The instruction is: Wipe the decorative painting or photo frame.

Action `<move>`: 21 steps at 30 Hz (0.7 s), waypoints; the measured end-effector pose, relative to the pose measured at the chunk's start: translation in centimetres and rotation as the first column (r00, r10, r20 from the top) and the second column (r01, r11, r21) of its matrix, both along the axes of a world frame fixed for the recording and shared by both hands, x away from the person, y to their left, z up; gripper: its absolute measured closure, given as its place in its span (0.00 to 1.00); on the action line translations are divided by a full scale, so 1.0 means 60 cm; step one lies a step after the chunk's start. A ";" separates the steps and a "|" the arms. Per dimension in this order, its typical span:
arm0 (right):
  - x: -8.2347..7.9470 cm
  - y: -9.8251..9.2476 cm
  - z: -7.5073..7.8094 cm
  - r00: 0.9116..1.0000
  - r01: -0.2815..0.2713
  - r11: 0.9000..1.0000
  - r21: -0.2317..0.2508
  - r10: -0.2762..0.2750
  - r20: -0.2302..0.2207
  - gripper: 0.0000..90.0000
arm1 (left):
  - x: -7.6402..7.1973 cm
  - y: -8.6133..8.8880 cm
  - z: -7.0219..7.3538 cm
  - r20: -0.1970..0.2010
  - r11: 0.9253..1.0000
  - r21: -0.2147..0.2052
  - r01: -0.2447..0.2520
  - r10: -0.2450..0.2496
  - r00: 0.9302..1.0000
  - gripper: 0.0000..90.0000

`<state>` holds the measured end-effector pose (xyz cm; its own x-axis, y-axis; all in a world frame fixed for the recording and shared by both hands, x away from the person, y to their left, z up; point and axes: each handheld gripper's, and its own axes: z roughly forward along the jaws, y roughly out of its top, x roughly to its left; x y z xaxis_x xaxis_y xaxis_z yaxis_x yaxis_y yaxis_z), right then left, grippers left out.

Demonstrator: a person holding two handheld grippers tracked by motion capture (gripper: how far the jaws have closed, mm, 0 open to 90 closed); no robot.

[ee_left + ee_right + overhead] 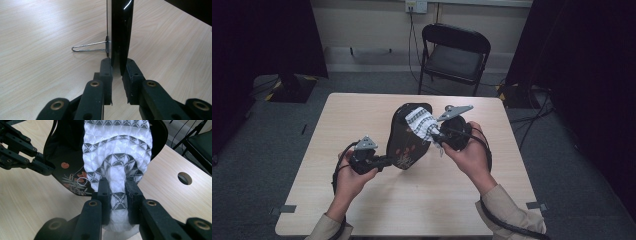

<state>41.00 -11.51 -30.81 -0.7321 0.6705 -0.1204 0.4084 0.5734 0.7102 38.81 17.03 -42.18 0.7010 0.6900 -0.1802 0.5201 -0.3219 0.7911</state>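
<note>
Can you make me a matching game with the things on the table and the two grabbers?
Things:
1. left gripper
2. right gripper
3. wire stand
4. folding chair

States:
A. jaws pinch the white patterned cloth
B. stands on the floor behind the table
C. jaws clamp the edge of the black lacquered board
D. sticks out from the board's back, low over the wood

Pairs: 1-C, 2-A, 3-D, 4-B

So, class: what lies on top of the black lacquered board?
A white patterned cloth drapes over the black lacquered board, pinched by the right hand-held gripper. The cloth hides the board's surface beneath it; painted flowers show beside it.
</note>
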 end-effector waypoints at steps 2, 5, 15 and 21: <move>0.001 0.001 -0.004 1.000 -0.003 1.000 -0.003 0.003 -0.003 0.86 | 0.000 0.000 0.000 -0.001 1.000 0.001 0.000 0.000 1.000 0.87; 0.001 0.002 -0.014 1.000 -0.001 1.000 -0.003 0.001 -0.013 0.86 | 0.001 0.000 0.000 -0.001 1.000 0.001 0.002 -0.002 1.000 0.87; -0.004 0.001 -0.078 0.998 -0.006 1.000 -0.007 0.005 -0.070 0.86 | 0.001 0.001 0.000 0.001 1.000 -0.001 0.003 -0.003 1.000 0.87; -0.009 -0.001 -0.124 0.993 -0.004 1.000 -0.005 0.004 -0.118 0.86 | 0.001 0.001 0.000 0.003 1.000 -0.001 0.005 -0.005 1.000 0.87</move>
